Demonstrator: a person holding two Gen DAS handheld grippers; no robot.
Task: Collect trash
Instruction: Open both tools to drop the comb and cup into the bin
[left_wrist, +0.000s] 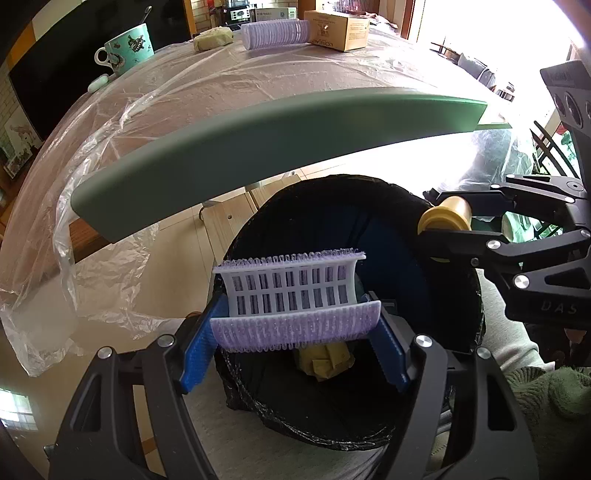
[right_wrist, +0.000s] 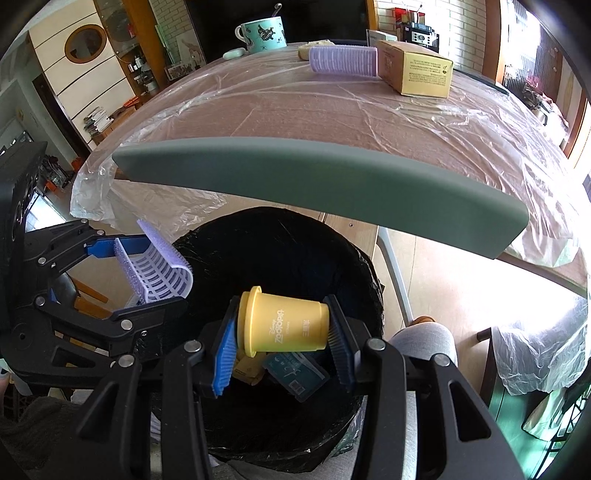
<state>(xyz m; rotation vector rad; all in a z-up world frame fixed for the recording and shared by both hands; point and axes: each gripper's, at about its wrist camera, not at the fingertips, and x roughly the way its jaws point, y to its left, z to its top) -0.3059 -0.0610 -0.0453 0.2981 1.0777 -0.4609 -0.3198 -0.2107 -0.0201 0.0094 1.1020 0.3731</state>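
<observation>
A purple hair roller (left_wrist: 295, 302) is clamped between the fingers of the left gripper (left_wrist: 295, 332). A yellow cup (right_wrist: 282, 319) is clamped sideways between the fingers of the right gripper (right_wrist: 282, 347). Both are held over the black-lined bin (right_wrist: 332, 258).

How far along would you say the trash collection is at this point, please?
Done: a blue packet and yellow wrappers lie in the black bin. In hand: the left hand-held gripper holds a purple hair roller and the right hand-held gripper a yellow cup, both over the bin. Left: another roller and a box on the table.
</observation>
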